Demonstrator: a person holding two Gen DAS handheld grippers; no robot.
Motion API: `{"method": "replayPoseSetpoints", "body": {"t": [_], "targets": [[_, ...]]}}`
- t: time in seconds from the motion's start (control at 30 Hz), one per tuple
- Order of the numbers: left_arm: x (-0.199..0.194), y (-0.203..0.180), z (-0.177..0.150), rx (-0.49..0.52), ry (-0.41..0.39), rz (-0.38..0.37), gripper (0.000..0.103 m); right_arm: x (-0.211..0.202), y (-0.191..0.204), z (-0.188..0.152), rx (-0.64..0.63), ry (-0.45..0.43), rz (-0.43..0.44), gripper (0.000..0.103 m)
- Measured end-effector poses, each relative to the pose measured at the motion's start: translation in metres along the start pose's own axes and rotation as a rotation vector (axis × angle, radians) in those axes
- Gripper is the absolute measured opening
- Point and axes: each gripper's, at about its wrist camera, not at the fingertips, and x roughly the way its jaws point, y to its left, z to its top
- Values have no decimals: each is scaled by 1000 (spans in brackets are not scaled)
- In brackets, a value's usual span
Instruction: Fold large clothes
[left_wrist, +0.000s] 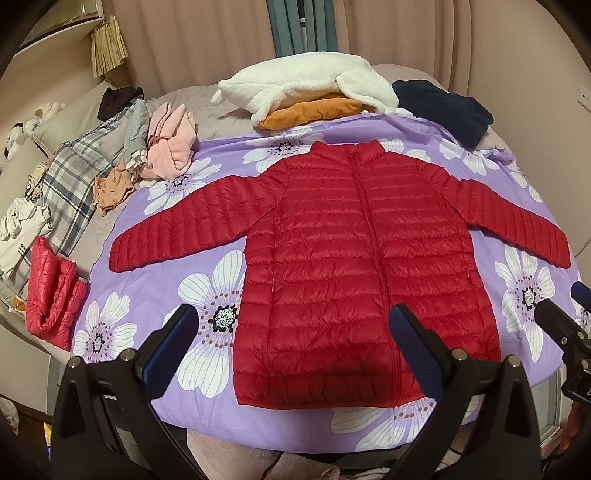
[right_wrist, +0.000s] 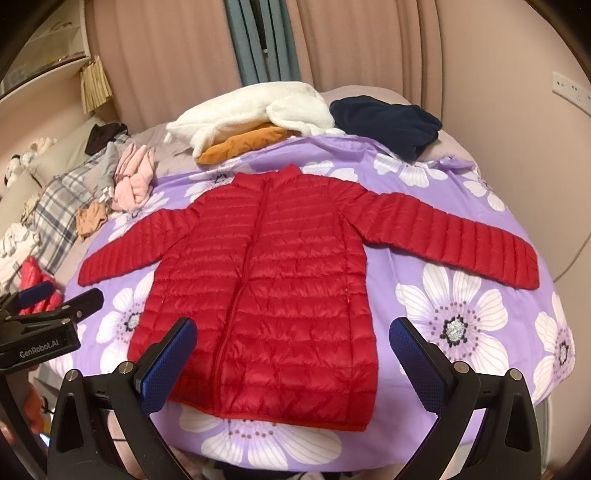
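Note:
A red quilted puffer jacket (left_wrist: 354, 258) (right_wrist: 269, 280) lies flat, front up and zipped, on a purple floral sheet (left_wrist: 155, 291) (right_wrist: 461, 295), both sleeves spread out to the sides. My left gripper (left_wrist: 295, 336) hovers open above the jacket's hem, holding nothing. In the right wrist view my right gripper (right_wrist: 291, 350) is likewise open and empty, over the hem near the jacket's lower middle. The left gripper (right_wrist: 62, 299) also shows at the left edge of the right wrist view, and the right gripper (left_wrist: 561, 314) at the right edge of the left wrist view.
Behind the jacket lie a white fleece garment (left_wrist: 306, 81) over an orange one (left_wrist: 314, 110) and a dark navy garment (left_wrist: 447, 107). At the left sit pink clothes (left_wrist: 170, 144), a plaid cloth (left_wrist: 70, 177) and a folded red puffer (left_wrist: 51, 291). Curtains hang behind the bed.

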Motion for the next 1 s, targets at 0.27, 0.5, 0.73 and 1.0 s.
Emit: {"method": "replayPoseSetpoints", "body": {"t": [0.27, 0.5, 0.73, 1.0], "targets": [[-1, 2, -1, 1, 0, -5, 103, 1, 1, -2, -1, 2, 0, 103], [1, 3, -4, 0, 6, -11, 103, 1, 1, -1, 0, 2, 0, 103], [2, 4, -5, 1, 11, -14, 103, 0, 0, -1, -3, 4, 0, 103], [3, 4, -7, 2, 12, -15, 103, 3, 4, -3, -3, 4, -2, 103]]}}
